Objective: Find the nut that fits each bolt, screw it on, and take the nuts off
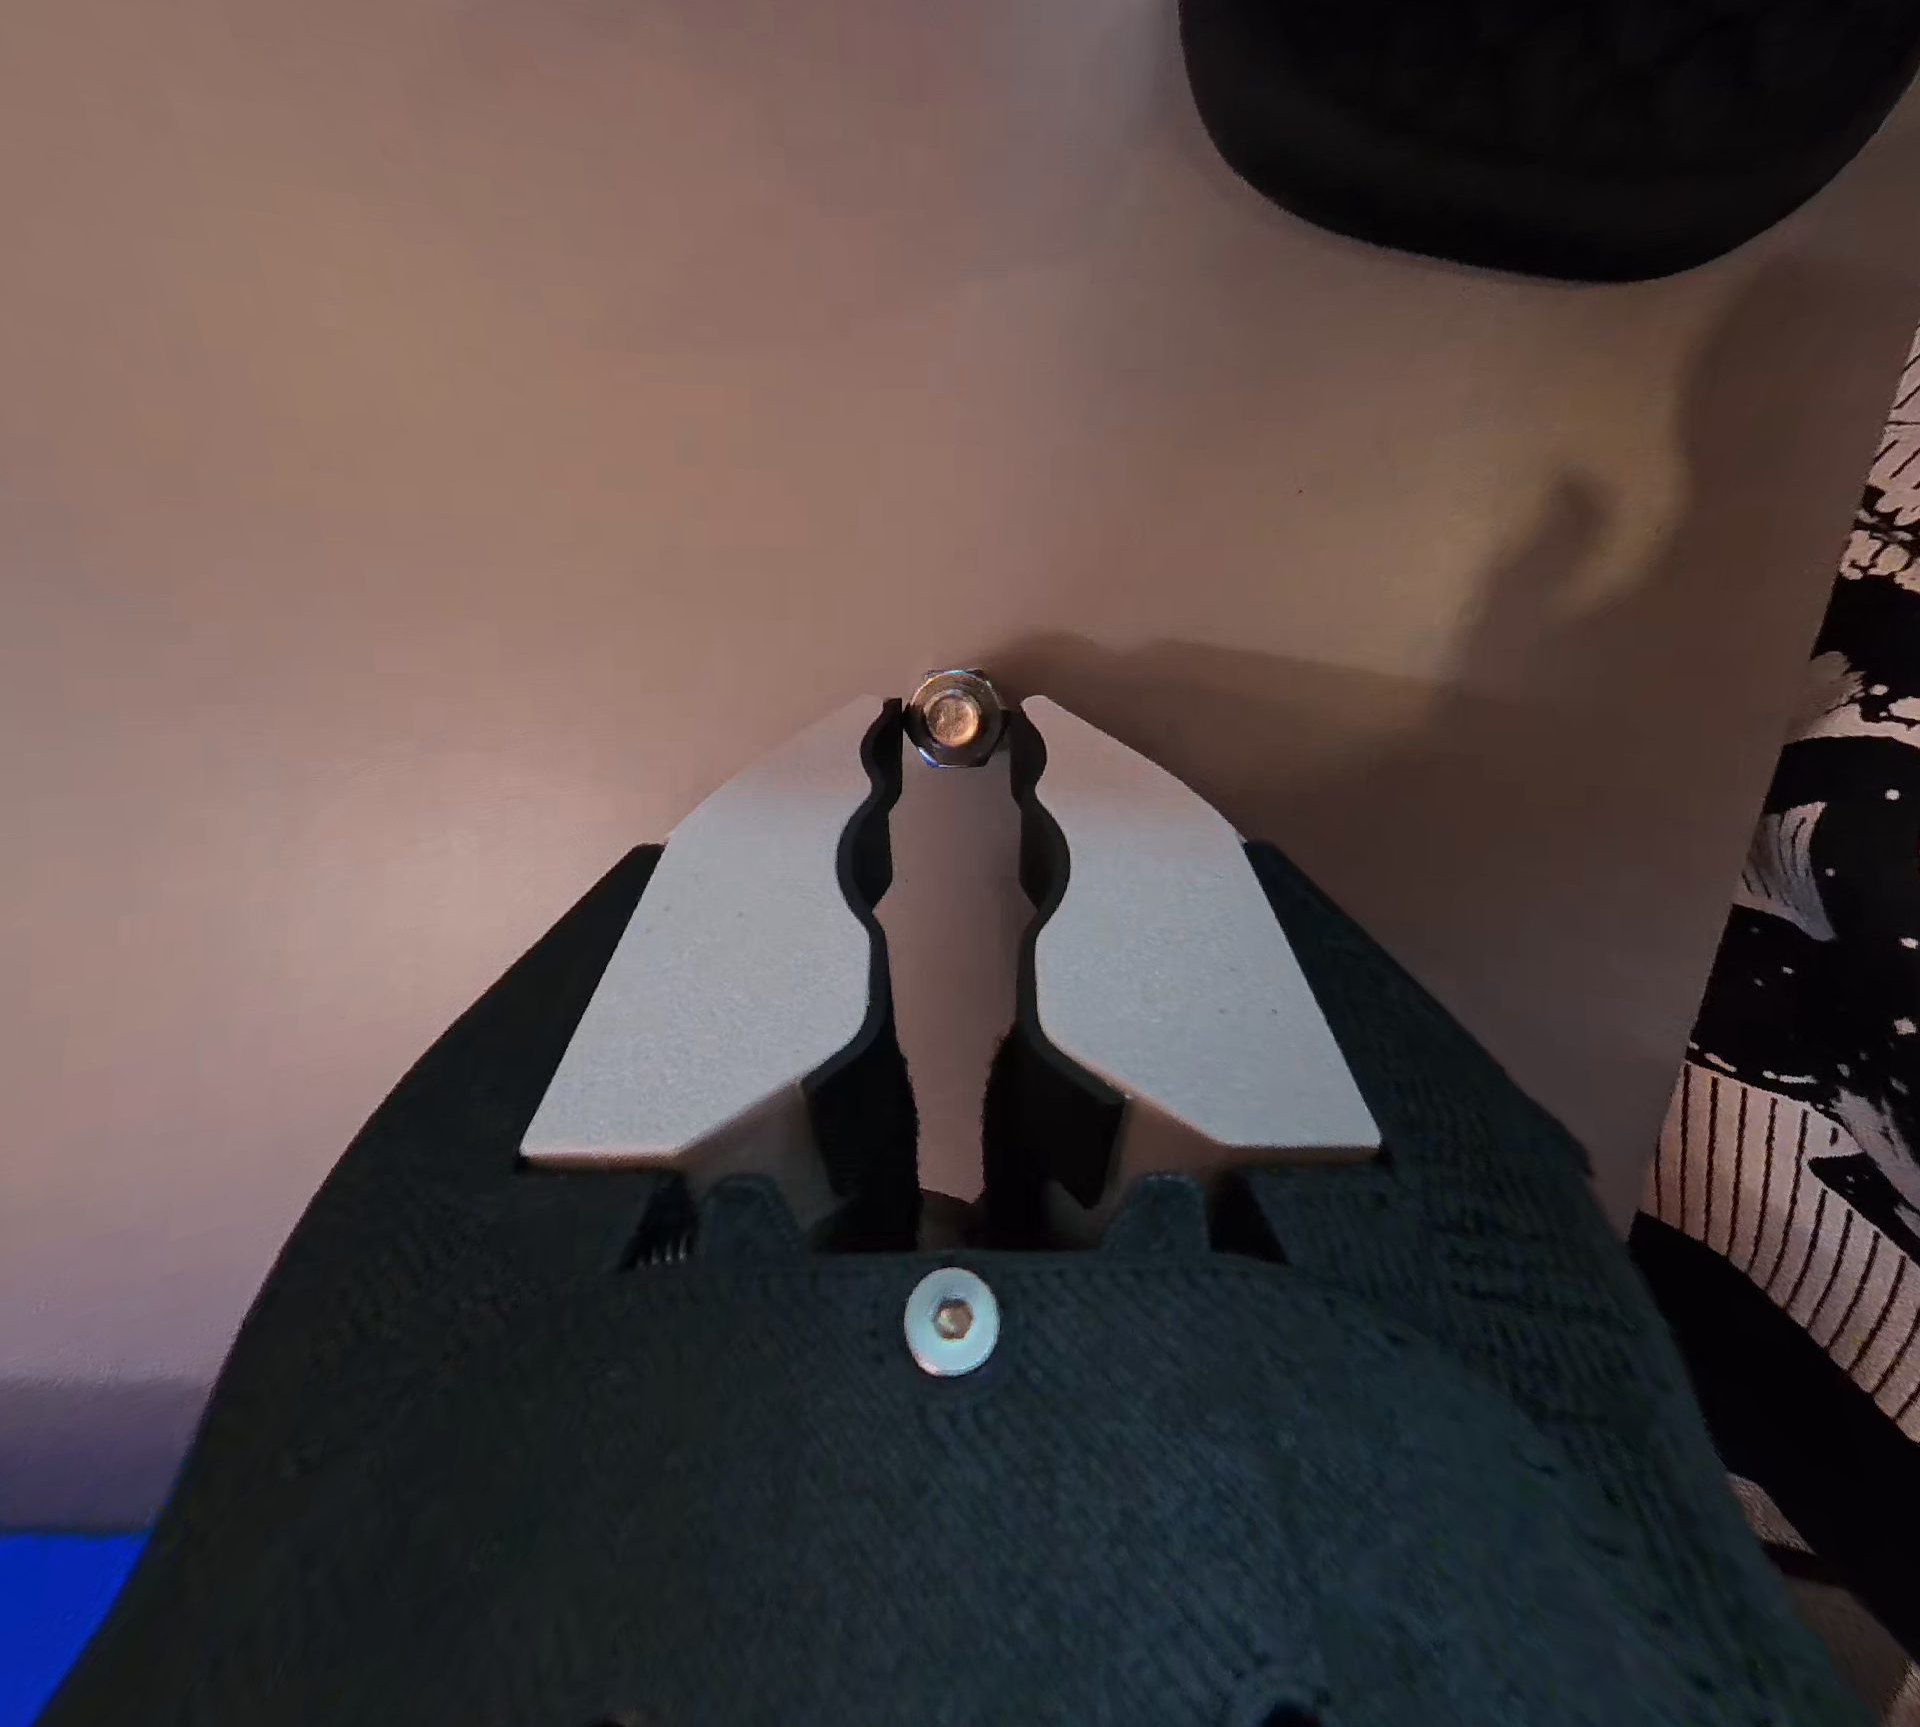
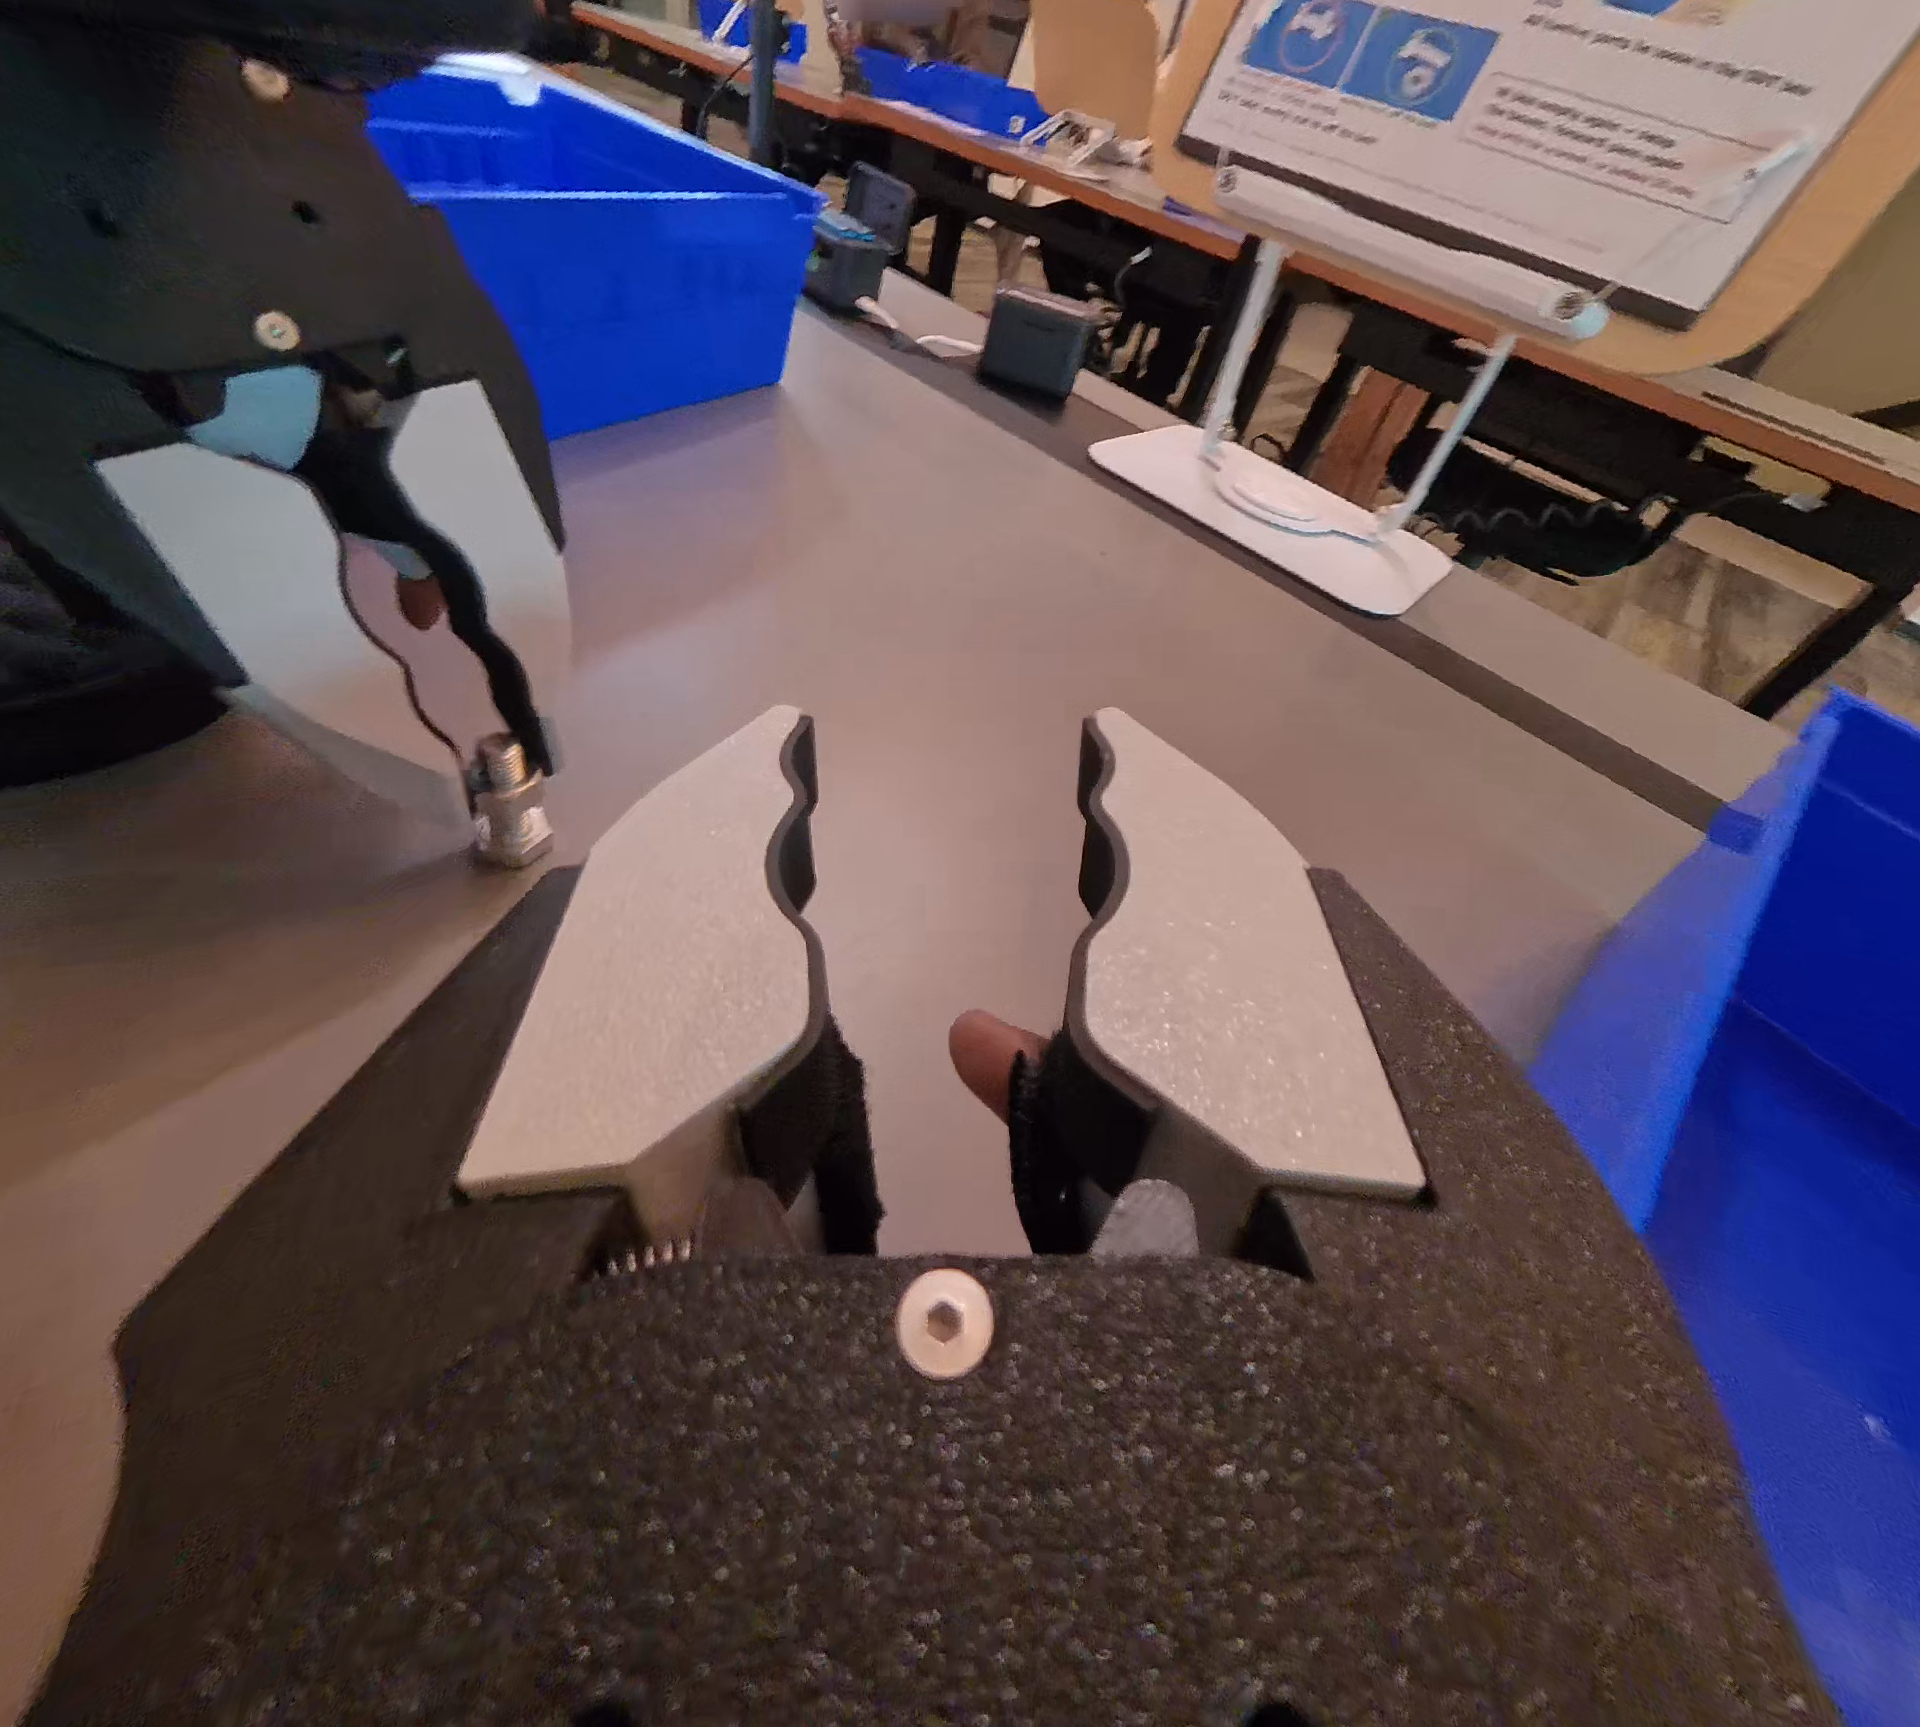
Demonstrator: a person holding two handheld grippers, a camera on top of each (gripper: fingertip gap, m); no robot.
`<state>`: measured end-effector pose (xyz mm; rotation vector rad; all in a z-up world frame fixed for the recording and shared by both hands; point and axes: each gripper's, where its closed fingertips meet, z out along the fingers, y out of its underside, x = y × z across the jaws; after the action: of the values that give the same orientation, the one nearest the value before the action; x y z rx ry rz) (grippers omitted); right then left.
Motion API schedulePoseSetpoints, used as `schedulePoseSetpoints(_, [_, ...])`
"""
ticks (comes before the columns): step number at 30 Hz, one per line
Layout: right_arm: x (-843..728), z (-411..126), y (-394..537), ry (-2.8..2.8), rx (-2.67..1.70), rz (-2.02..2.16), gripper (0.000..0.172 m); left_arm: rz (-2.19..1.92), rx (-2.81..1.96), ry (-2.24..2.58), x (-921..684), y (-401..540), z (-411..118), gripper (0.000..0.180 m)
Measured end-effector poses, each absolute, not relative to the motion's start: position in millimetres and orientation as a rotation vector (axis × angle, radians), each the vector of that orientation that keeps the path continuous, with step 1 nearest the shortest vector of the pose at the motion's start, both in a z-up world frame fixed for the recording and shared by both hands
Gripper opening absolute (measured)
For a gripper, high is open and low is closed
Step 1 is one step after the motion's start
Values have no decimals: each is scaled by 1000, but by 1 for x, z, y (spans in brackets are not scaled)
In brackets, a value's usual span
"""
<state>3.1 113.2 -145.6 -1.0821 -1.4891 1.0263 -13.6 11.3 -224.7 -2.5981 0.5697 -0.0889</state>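
Steel nut [image 1: 951, 721] on bolt [image 2: 509, 810], apparently pinched by left fingers [image 1: 883, 742].

Each gripper [image 2: 945, 773] is built of a black, grainy printed body. Grey finger plates [image 2: 665, 981] are edged with wavy black pads, and a silver hex-socket screw [image 2: 943, 1321] is set centrally

The left gripper [image 1: 953, 723] is pointed straight down, its fingertips [image 1: 885, 732] pinched onto a nut [image 1: 953, 701] threaded on an upright bolt [image 2: 509, 799]. The right gripper [image 2: 945, 768] is held low and level alongside, jaws spread wide, nothing gripped.
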Motion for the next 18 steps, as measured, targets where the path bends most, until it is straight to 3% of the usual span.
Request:
schedulePoseSetpoints(4, [1, -155, 92, -1643, -1053, 1070, 51, -109, -2591, 551, -11, 12, -225, 21])
schedulePoseSetpoints(6, [1, -160, 78, -1719, -1072, 1137, 50, -125, -2571, 524, -10, 12, -222, 30])
schedulePoseSetpoints(12, [-3, -174, 41, -1909, -1177, 1260, 28, -262, -2273, 232, -15, 9, -182, 44])
schedulePoseSetpoints(18, [-13, -194, 16, -2056, -1192, 1192, 23, -210, -1828, -48, -49, -8, -136, 49])
